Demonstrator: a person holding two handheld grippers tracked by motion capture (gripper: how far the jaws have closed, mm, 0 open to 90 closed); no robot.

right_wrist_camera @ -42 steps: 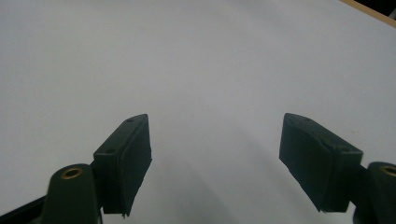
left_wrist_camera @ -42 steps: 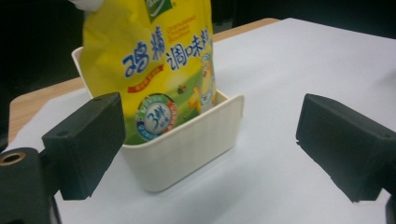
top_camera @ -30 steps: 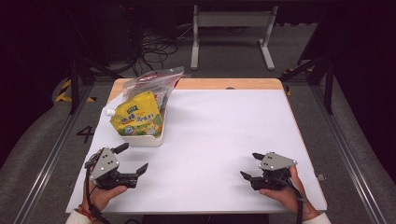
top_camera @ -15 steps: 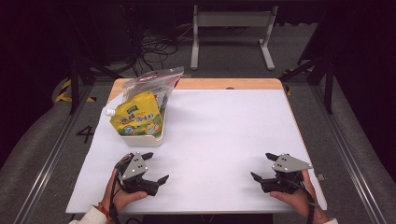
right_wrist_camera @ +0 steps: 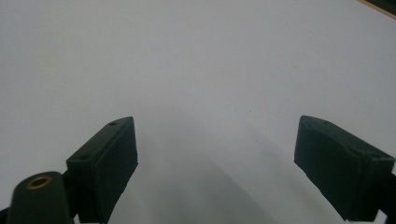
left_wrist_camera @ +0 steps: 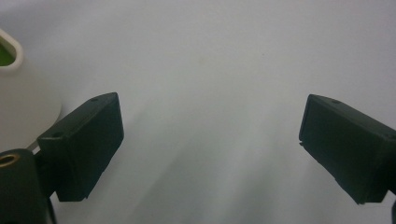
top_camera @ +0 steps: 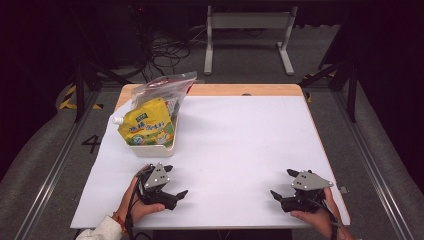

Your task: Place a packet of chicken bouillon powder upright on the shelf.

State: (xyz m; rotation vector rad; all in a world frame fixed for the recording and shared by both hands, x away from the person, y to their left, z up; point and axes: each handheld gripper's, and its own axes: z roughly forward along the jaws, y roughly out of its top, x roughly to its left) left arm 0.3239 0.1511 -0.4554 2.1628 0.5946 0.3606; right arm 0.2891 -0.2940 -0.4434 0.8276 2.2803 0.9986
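Observation:
My left gripper (top_camera: 176, 181) rests low over the white table near its front edge, held in a hand just in front of the white tub (top_camera: 155, 149). Its jaws stand wide open with bare table between them (left_wrist_camera: 210, 140), and the tub's wall (left_wrist_camera: 18, 107) shows at the left. My right gripper (top_camera: 283, 183) sits near the front right of the table. Its jaws have just been opening and stand wide apart with nothing between them (right_wrist_camera: 215, 163). A yellow spouted pouch (top_camera: 147, 127) leans in the tub, with a clear plastic bag (top_camera: 165, 87) behind it.
The white sheet (top_camera: 235, 140) covers a wooden table top (top_camera: 240, 90). Dark floor with cables and a metal stand's feet (top_camera: 247, 45) lies beyond the far edge. Rails run along both sides of the table.
My left hand has moved right along the front edge and sunk a little. The right hand has shifted slightly right and toward the near edge, its jaws a bit wider.

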